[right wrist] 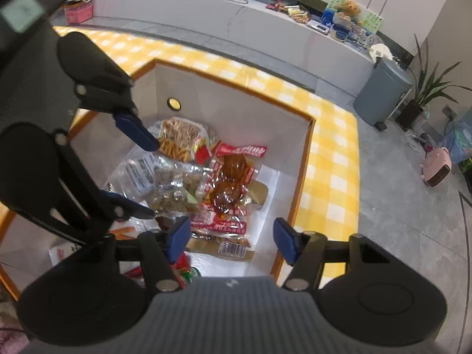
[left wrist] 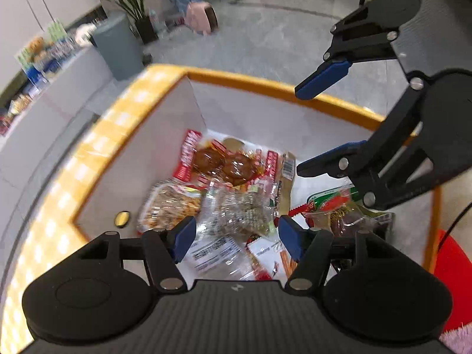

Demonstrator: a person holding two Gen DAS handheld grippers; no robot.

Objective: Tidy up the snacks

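A white storage box with an orange rim (left wrist: 265,87) (right wrist: 236,88) holds several snack packs. A red pack of braised meat (left wrist: 224,162) (right wrist: 230,183) lies in the middle. A clear pack of brown snacks (left wrist: 242,209) (right wrist: 177,185) and a pack of fried sticks (left wrist: 168,203) (right wrist: 180,138) lie beside it. A green and red pack (left wrist: 333,203) lies at the right. My left gripper (left wrist: 236,236) (right wrist: 144,177) is open and empty above the packs. My right gripper (right wrist: 231,236) (left wrist: 309,129) is open and empty over the box.
The box sits on a yellow checked cloth (right wrist: 333,153) (left wrist: 59,206). A grey bin (right wrist: 380,91) (left wrist: 118,47), a potted plant (right wrist: 427,88) and a pink object (right wrist: 436,168) stand on the floor. A white counter (right wrist: 236,20) carries more snacks.
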